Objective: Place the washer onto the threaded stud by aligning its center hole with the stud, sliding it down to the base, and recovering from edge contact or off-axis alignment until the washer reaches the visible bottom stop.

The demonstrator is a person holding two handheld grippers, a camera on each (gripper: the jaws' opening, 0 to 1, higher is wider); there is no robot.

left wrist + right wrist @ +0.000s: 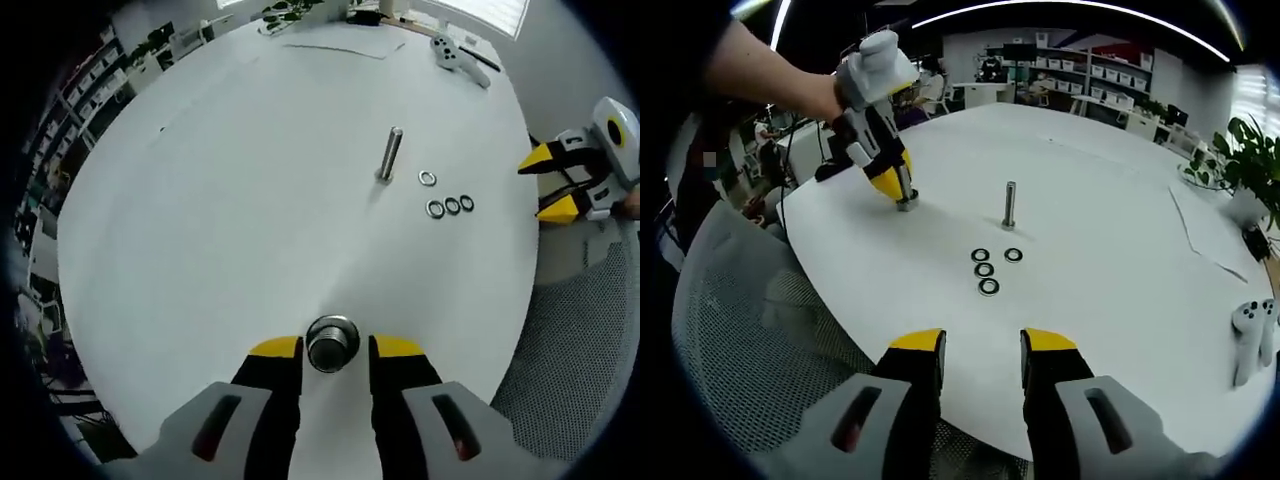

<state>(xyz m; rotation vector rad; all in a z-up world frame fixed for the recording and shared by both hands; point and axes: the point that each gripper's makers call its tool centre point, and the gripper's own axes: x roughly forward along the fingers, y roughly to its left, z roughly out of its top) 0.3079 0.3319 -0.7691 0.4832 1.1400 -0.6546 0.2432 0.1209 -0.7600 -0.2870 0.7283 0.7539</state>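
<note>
Left tongs [335, 347] sit low on the white tabletop [230, 200], their yellow tips on each side of a shiny round metal piece [332, 342]. I cannot tell if they squeeze it or just stand beside it. Further right, the threaded stud [388, 154] stands upright, ready for a ring to slide down it. Just beside it lies one washer [427, 178], with a row of three washers [451, 205] near, probably put close for an easy reach. Right tongs [983, 345] hang open and empty above the tabletop edge, well apart from the stud. No washer is on the stud yet. I see no words to read anywhere.
</note>
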